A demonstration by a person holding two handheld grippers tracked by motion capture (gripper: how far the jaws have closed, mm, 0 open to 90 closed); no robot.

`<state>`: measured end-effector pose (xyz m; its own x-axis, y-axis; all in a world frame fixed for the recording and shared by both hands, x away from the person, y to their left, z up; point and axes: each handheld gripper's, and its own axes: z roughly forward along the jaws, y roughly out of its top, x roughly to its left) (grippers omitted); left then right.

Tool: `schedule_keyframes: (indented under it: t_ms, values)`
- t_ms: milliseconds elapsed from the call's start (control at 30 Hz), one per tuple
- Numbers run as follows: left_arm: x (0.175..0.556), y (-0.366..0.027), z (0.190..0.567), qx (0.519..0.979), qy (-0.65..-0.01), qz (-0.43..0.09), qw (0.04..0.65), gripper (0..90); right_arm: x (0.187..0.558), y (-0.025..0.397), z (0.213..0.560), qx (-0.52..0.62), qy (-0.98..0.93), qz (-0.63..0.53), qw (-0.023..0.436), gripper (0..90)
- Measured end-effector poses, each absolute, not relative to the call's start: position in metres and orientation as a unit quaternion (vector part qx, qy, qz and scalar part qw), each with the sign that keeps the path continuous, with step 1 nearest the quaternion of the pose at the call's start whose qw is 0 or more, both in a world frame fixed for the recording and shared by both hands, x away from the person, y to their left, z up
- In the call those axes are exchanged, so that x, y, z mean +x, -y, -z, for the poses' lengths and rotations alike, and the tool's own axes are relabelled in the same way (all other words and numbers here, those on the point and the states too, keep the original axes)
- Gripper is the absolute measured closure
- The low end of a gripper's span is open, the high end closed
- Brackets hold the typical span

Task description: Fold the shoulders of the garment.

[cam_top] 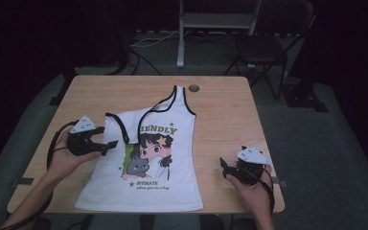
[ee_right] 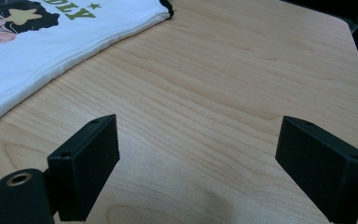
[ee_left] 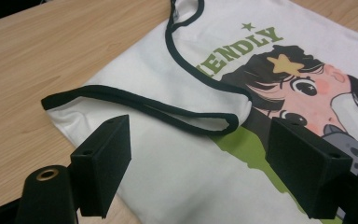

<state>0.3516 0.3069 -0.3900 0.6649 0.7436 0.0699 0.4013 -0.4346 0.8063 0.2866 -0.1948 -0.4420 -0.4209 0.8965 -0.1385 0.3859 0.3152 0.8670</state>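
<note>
1. A white tank top with black trim lies flat on the wooden table, its hem toward the person and its straps toward the far edge. The print shows a cartoon girl with a grey cat, green lettering above and small text below.
2. One shoulder part is folded over onto the chest, so its black-edged strap lies across the white cloth, ending just beside the girl's hair.
3. The left gripper, held in the person's left hand, sits at the top's left edge. In the left gripper view its jaws stand wide apart, with the white cloth and the folded strap between and beyond them; nothing is gripped.
4. The right gripper, in the right hand, rests near the table's front right corner, well apart from the top's right side. Its jaws are spread wide over bare wood.
5. No container stands on the table; a small round grommet sits in the tabletop near the far edge, just beside the upright strap.
6. A folding chair stands on the floor beyond the table.
</note>
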Motion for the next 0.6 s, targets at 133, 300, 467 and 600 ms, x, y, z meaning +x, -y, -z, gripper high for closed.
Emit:
schedule_keyframes:
  t_ms: [133, 300, 467, 600]
  values:
    - [0.342, -0.317, 0.387, 0.809, -0.356, -0.216, 0.414, 21.8, 0.287, 0.195, 0.442, 0.431, -0.745, -0.396, 0.321, 12.7]
    - [0.336, -0.325, 0.386, 0.807, -0.358, -0.220, 0.415, 21.8, 0.287, 0.195, 0.442, 0.431, -0.744, -0.396, 0.321, 12.7]
    - [0.326, -0.339, 0.385, 0.798, -0.367, -0.227, 0.421, 21.8, 0.287, 0.195, 0.442, 0.431, -0.745, -0.396, 0.321, 12.8]
    - [0.319, -0.349, 0.388, 0.793, -0.376, -0.230, 0.420, 21.8, 0.287, 0.195, 0.442, 0.431, -0.744, -0.397, 0.321, 12.8]
